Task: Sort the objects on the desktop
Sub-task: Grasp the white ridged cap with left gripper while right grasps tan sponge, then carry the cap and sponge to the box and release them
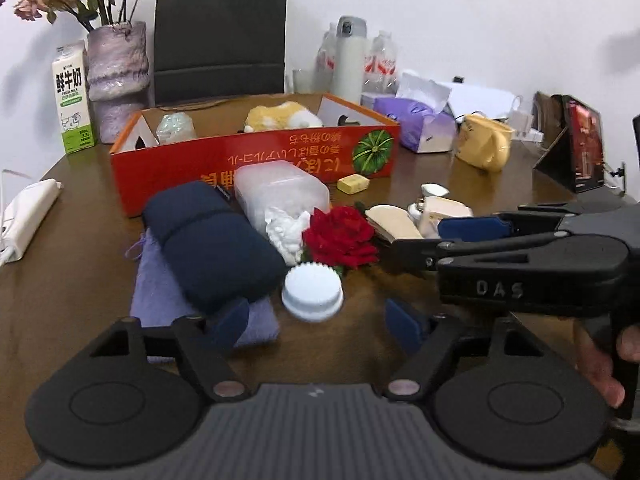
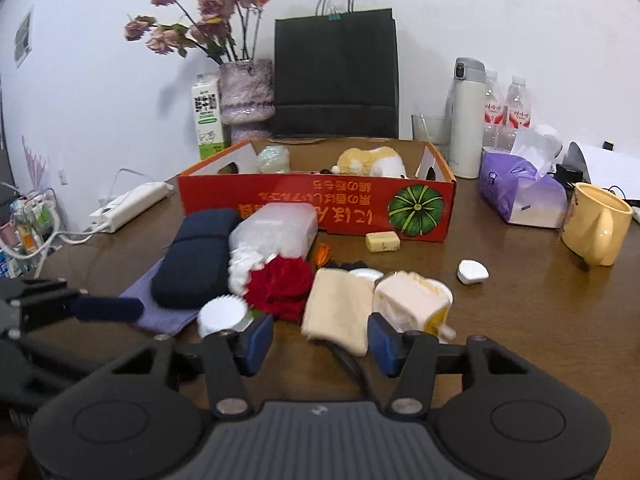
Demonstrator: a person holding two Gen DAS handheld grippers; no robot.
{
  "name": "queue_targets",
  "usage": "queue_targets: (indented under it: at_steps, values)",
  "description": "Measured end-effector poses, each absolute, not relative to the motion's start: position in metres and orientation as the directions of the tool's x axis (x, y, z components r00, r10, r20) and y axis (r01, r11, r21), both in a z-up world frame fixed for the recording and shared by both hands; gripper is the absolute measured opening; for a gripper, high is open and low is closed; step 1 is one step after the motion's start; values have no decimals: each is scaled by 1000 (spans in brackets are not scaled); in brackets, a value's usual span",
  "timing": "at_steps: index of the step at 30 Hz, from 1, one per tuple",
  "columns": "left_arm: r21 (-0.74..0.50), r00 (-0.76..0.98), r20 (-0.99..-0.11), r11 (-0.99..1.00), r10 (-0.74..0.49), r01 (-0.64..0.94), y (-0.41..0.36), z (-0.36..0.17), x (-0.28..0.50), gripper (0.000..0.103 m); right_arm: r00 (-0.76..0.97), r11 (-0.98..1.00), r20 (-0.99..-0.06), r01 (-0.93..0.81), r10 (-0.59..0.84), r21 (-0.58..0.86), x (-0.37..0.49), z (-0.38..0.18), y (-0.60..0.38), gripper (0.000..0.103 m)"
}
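My left gripper point(image 1: 316, 322) is open low over the brown table, and a white ridged cap point(image 1: 312, 294) sits just ahead between its fingers, untouched. Behind the cap lie a red rose point(image 1: 340, 236), a navy pouch point(image 1: 212, 240) on a lilac cloth point(image 1: 160, 300), and a clear plastic box point(image 1: 280, 192). My right gripper point(image 2: 320, 342) is open around the near end of a beige cloth point(image 2: 340, 308), with a cream plug point(image 2: 408, 296) beside its right finger. The red cardboard box point(image 2: 316, 204) stands behind, with a plush toy point(image 2: 372, 162) inside.
A yellow block point(image 2: 383, 241) and a small white piece point(image 2: 472, 271) lie loose on the table. A yellow mug point(image 2: 596, 228), a purple tissue pack point(image 2: 520, 196), a thermos point(image 2: 466, 116), a milk carton point(image 1: 72, 100), a vase point(image 1: 118, 68) and a black bag point(image 1: 220, 36) line the back.
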State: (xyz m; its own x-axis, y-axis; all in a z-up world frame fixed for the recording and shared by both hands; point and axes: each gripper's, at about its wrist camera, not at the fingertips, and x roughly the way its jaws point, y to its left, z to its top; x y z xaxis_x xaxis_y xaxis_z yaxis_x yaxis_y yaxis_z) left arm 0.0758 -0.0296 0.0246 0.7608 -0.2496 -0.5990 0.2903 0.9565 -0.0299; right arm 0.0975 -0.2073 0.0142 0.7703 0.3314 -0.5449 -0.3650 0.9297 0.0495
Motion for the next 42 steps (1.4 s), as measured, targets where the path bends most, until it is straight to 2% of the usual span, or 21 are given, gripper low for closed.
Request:
queue_targets:
  at_steps: [1,2,3,4,6,7,8,14,19,23,27,32,37,42]
  values:
    - [-31,758,-605,959,-243,282,-32,23,84,77,764,930,-555,-366,329,47,104,12,-206,42]
    - [-37,755,-608,958,-247,284,-33,22,88,78,752,928,-568,-369,334,57,110,10,-205,25]
    - [-41,753,-609,959,-248,282,-35,22,93,77,740,926,-578,-368,344,81,115,9,-207,15]
    - [-50,750,-612,959,-251,279,-35,22,96,76,731,924,-581,-365,359,113,118,9,-209,15]
    - [-74,738,-624,959,-258,273,-36,21,100,57,727,919,-568,-360,386,163,118,12,-216,10]
    - [-78,725,-645,964,-243,254,-37,19,102,40,728,917,-562,-357,393,178,117,14,-219,9]
    - [-76,734,-638,968,-232,239,-37,20,100,37,732,917,-554,-348,397,197,116,16,-223,8]
    - [-122,758,-600,965,-257,232,-28,37,72,36,756,904,-496,-351,427,243,90,33,-243,7]
    - [-161,786,-550,960,-281,231,-10,61,46,36,768,865,-400,-423,500,269,57,50,-252,7]
    - [-244,788,-528,945,-317,217,12,72,31,36,752,864,-424,-448,504,230,42,59,-247,7]
    - [-396,758,-504,891,-414,223,37,72,17,36,730,864,-474,-476,493,164,23,59,-231,7]
    - [-559,737,-432,796,-520,234,65,70,4,36,724,865,-487,-476,489,160,6,55,-221,8]
    - [-572,763,-396,787,-511,230,77,75,6,36,742,870,-464,-462,485,171,7,61,-223,7]
    - [-687,713,-388,699,-584,199,86,61,32,36,712,858,-481,-460,511,230,26,57,-223,7]
